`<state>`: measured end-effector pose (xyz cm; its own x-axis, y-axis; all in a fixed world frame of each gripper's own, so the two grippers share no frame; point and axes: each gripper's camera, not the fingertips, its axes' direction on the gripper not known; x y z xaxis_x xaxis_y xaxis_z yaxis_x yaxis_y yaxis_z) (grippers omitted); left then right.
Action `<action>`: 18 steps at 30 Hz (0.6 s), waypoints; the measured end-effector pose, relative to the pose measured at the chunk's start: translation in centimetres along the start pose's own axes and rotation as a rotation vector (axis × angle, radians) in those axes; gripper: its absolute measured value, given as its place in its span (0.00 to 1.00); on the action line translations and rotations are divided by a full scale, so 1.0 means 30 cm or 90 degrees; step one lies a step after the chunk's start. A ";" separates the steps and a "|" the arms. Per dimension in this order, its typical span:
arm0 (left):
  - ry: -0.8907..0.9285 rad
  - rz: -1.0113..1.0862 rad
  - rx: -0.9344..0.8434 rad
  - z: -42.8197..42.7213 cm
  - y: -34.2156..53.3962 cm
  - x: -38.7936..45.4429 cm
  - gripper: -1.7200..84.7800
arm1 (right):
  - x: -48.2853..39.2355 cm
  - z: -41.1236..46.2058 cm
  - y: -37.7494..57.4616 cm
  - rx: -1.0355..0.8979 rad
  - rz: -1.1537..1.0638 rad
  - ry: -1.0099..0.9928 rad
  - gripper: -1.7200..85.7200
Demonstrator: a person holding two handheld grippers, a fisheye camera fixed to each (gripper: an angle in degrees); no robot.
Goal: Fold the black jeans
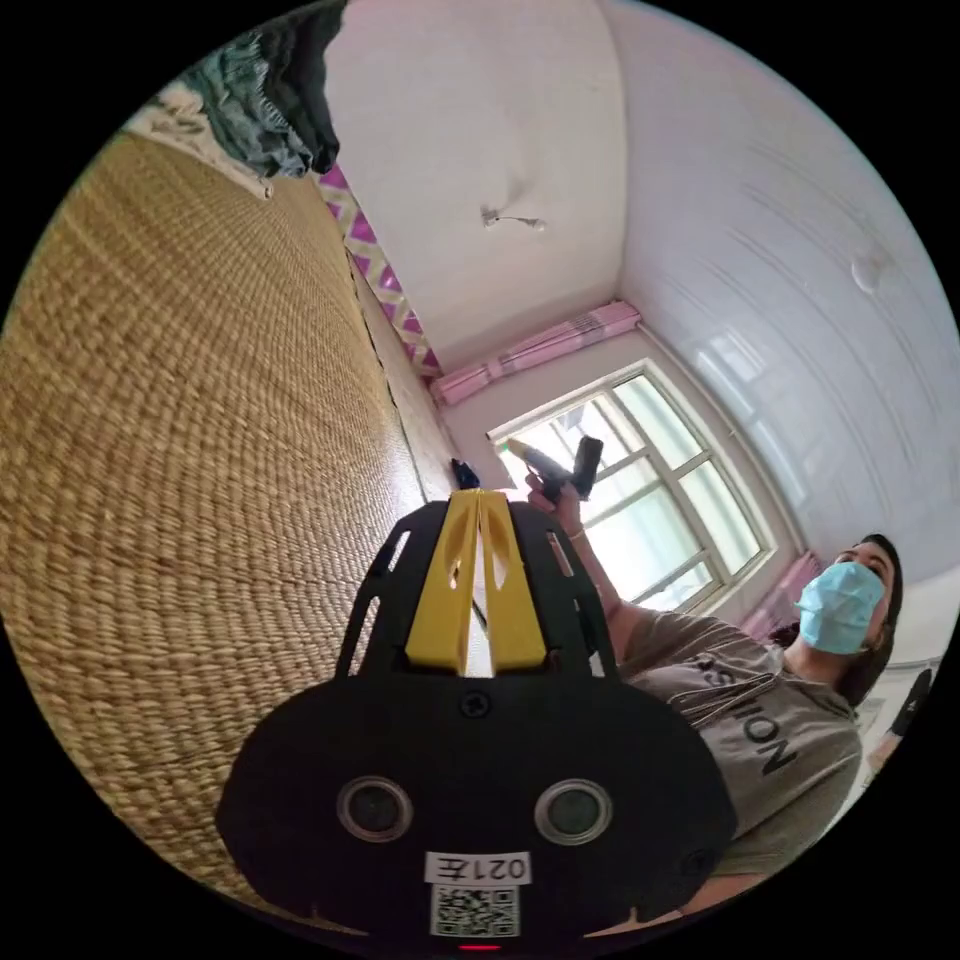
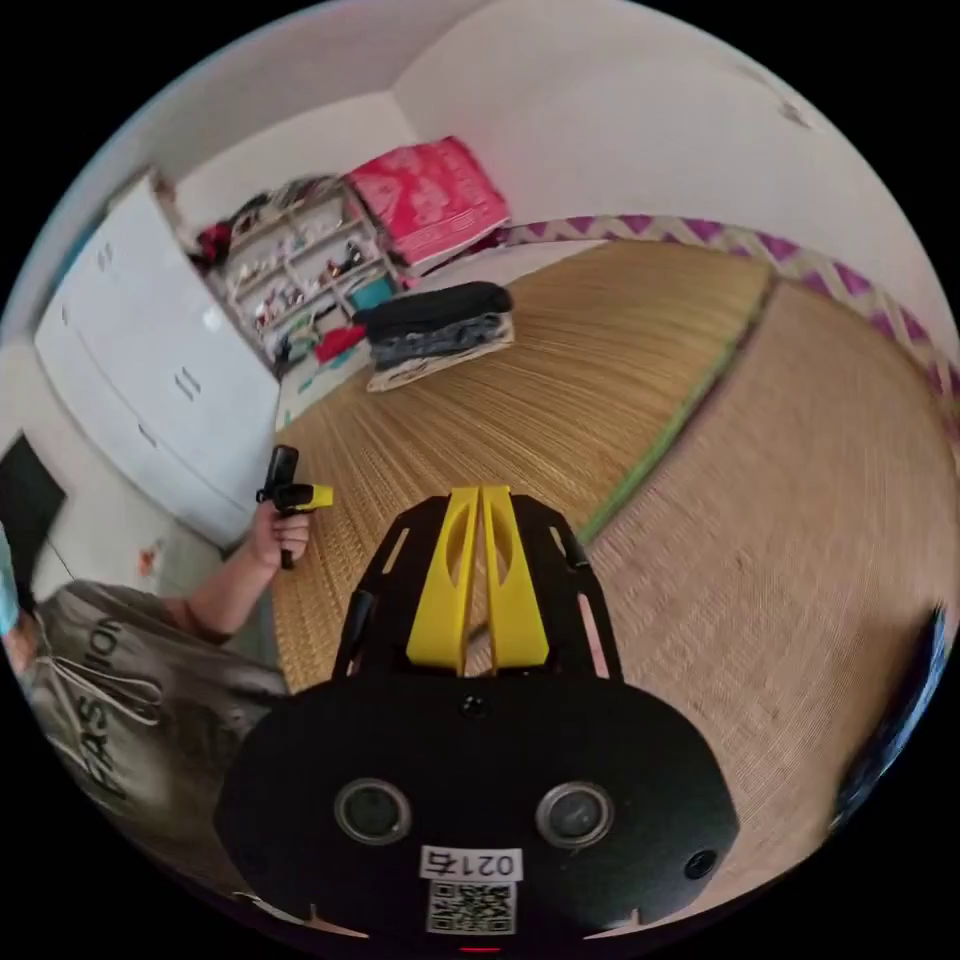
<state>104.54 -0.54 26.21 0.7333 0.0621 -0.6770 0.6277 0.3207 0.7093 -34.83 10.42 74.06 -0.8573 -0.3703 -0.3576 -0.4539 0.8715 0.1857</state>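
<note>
Your folded black jeans (image 2: 432, 305) top a small clothes stack (image 2: 440, 345) on the woven straw mat (image 2: 600, 380), well beyond both grippers. Left gripper (image 1: 478, 497) and right gripper (image 2: 479, 492) hang with fingers clenched, empty. White wardrobe (image 2: 140, 370), cluttered shelves (image 2: 300, 260) and a window (image 1: 660, 490) surround you.

A stack of folded clothes (image 2: 435, 330) lies on the woven mat (image 2: 620, 380).

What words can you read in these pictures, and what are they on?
"FAS" and "ION": on the person's grey shirt; the letters between are hidden in folds.
White sticker on the right gripper: a label, left unread.
Pink package: print too blurred to read.
</note>
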 end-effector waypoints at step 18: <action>0.150 -0.013 0.029 -0.083 0.082 0.011 0.01 | -1.294 0.812 -1.325 -0.026 -0.499 0.222 0.20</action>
<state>105.67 2.64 27.23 0.6424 0.2764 -0.7147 0.6572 0.2810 0.6994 22.42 -2.03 58.26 -0.3144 -0.9444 -0.0960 -0.9493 0.3122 0.0376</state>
